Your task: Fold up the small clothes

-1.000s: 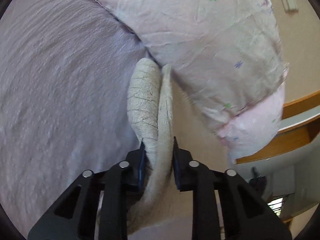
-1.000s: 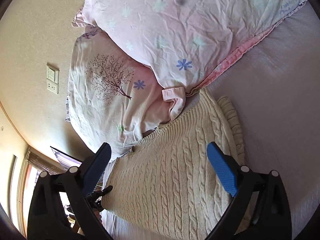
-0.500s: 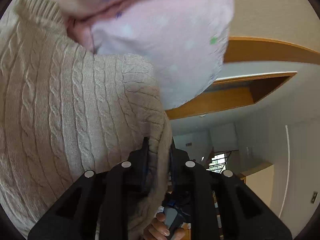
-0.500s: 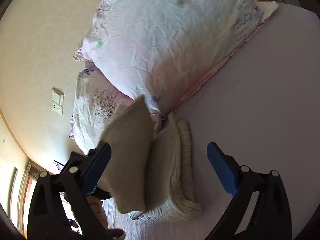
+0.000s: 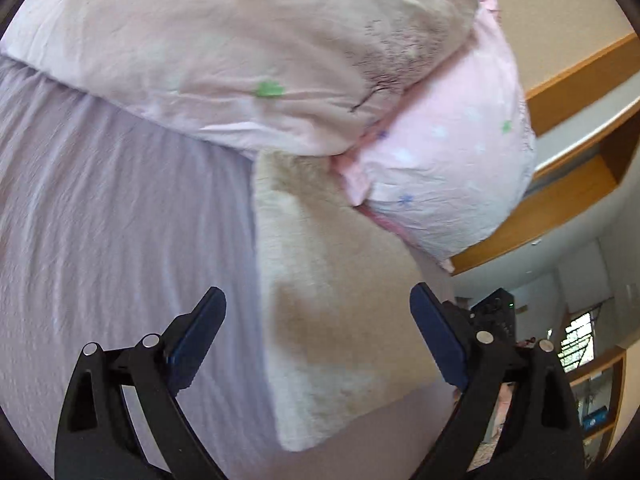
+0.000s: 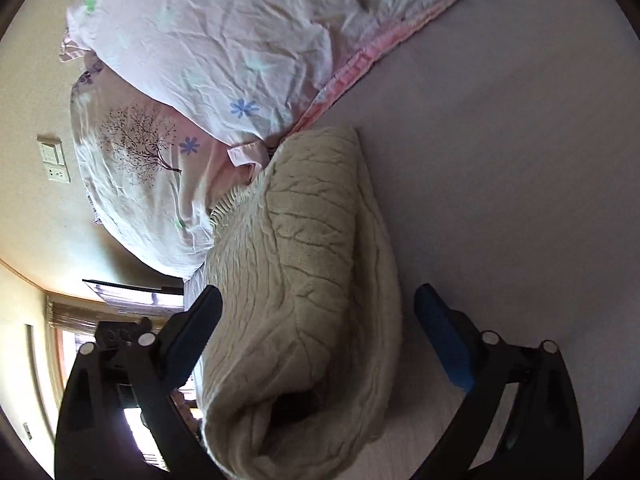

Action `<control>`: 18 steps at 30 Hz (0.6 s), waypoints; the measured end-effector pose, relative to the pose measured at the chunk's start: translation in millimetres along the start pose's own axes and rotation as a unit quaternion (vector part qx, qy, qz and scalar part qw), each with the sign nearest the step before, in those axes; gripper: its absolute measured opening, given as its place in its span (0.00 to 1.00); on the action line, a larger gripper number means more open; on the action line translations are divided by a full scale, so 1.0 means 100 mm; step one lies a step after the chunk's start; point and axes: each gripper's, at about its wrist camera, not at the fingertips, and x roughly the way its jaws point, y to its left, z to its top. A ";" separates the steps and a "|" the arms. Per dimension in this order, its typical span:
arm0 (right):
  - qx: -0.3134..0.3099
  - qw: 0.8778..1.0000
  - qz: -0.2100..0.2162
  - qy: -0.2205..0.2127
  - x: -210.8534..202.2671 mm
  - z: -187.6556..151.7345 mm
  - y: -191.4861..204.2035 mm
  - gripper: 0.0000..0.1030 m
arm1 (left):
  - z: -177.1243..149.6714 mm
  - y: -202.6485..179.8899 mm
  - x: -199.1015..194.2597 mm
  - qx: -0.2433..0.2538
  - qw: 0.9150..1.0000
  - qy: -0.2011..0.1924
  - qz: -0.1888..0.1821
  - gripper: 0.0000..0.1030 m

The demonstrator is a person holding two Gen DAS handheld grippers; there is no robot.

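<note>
Lying straight ahead of both claws, the cream cable-knit sweater [image 6: 304, 280] rests folded on the lilac bed sheet [image 6: 500, 160], its far end tucked against the flowered pillows [image 6: 208, 40].

The right claw [image 6: 318, 326] stands wide open and holds nothing. The bundle runs lengthwise away from it, long axis in line with the fingers, so its near rounded end sits between and just below the two blue pads [image 6: 440, 336]. The upper layer is doubled over the lower one, and a dark open pocket shows at the near end where the layers part. A ribbed hem peeks out on the far left side of the bundle, beside the pillow with the tree print [image 6: 136, 148].

The left claw [image 5: 318, 320] is likewise spread wide and empty. From it the sweater [image 5: 332, 300] again lies dead ahead, a long pale strip running away toward the pillows [image 5: 240, 60], with its near corner hanging just under the gap between the fingers; the view is blurred, so the knit texture is hard to read. Bed sheet [image 5: 100, 220] fills the space off this claw's left finger.

Both claws look about equally near, each facing a near end along the long axis. By my judgement, any further fold or tidy would be across that axis, and the loose near pocket by the right claw seems the part most likely to spring open.
</note>
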 end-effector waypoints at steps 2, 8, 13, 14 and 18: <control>-0.009 0.999 -0.029 -0.019 -0.07 -0.08 0.04 0.76 | -0.06 0.16 0.10 -0.022 0.999 0.028 -0.009 0.91; -0.040 0.989 -0.037 -0.137 -0.79 -0.56 0.21 0.77 | -0.22 0.07 0.08 0.007 0.999 0.038 -0.031 0.91; -0.094 0.974 -0.041 -0.201 -1.07 -0.98 0.38 0.78 | -0.36 -0.38 -0.09 0.101 0.991 0.010 -0.092 0.91; -0.099 0.974 -0.055 -0.198 -1.03 -0.95 0.40 0.79 | -0.43 -0.52 -0.07 0.141 0.986 0.013 -0.084 0.91; -0.071 0.988 -0.014 -0.137 -0.75 -0.70 0.33 0.73 | -0.78 -0.95 0.15 0.273 0.960 0.041 -0.046 0.91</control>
